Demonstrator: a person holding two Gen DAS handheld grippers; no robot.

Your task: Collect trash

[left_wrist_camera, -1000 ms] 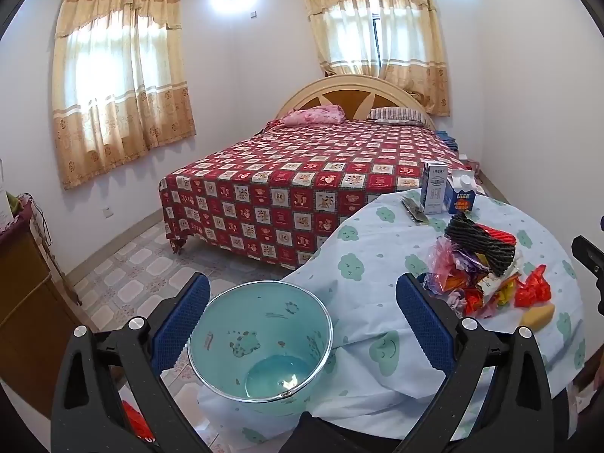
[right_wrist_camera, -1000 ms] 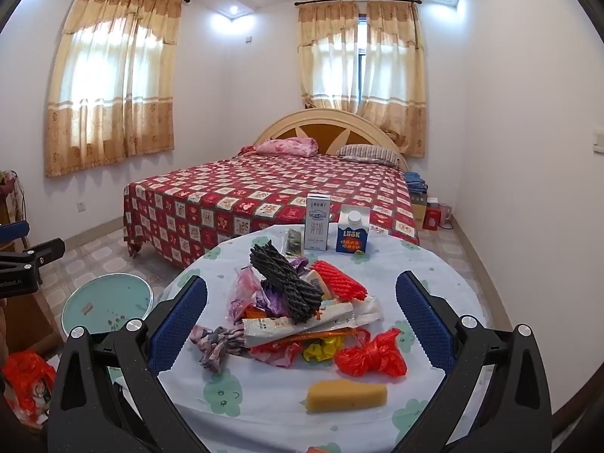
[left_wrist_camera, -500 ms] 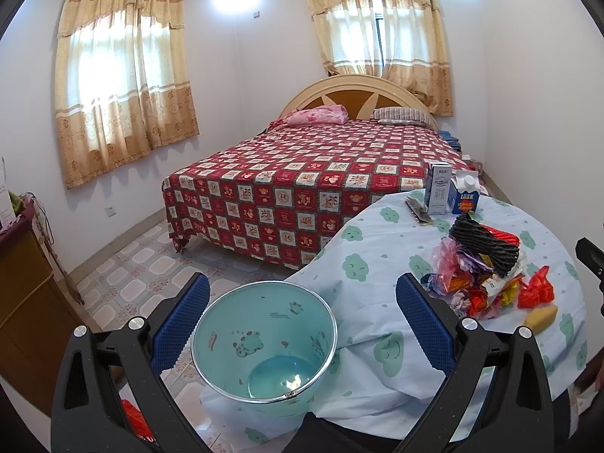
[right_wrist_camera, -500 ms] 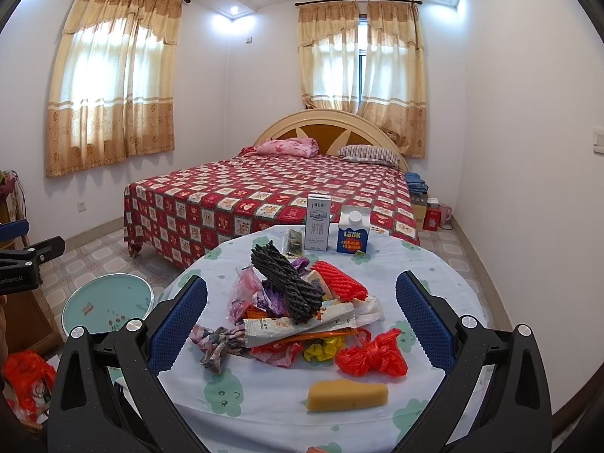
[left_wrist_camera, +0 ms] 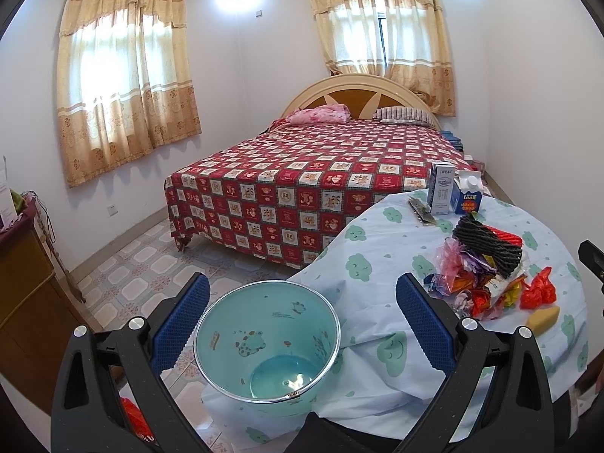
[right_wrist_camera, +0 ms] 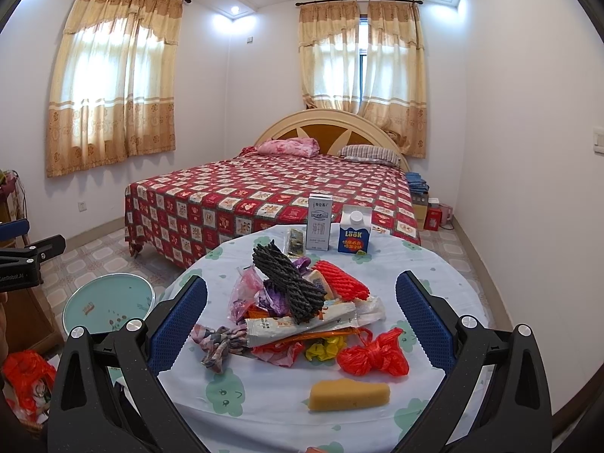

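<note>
A pile of trash [right_wrist_camera: 298, 309] lies on the round table [right_wrist_camera: 434, 275]: black foam netting [right_wrist_camera: 288, 287], red netting [right_wrist_camera: 341, 281], wrappers, a red plastic bag [right_wrist_camera: 372, 355] and a yellow sponge [right_wrist_camera: 349, 394]. My right gripper [right_wrist_camera: 301, 317] is open and empty, above the table's near side, with the pile between its fingers. My left gripper [left_wrist_camera: 302, 321] is open and empty above a teal bin [left_wrist_camera: 268, 343], which stands on the floor beside the table's left edge. The bin [right_wrist_camera: 107, 304] also shows in the right wrist view. The pile [left_wrist_camera: 487, 275] also shows in the left wrist view.
Two milk cartons [right_wrist_camera: 319, 222] [right_wrist_camera: 354, 234] and a dark packet [right_wrist_camera: 295, 241] stand at the table's far side. A bed with a red checked cover [right_wrist_camera: 271, 196] is behind. A wooden cabinet [left_wrist_camera: 22, 287] is at left, with a red bag [right_wrist_camera: 26, 377] on the floor.
The left wrist view has drifted slightly, so the bin and table sit a little to the right. The right gripper has hardly moved. Both grippers stay open.
</note>
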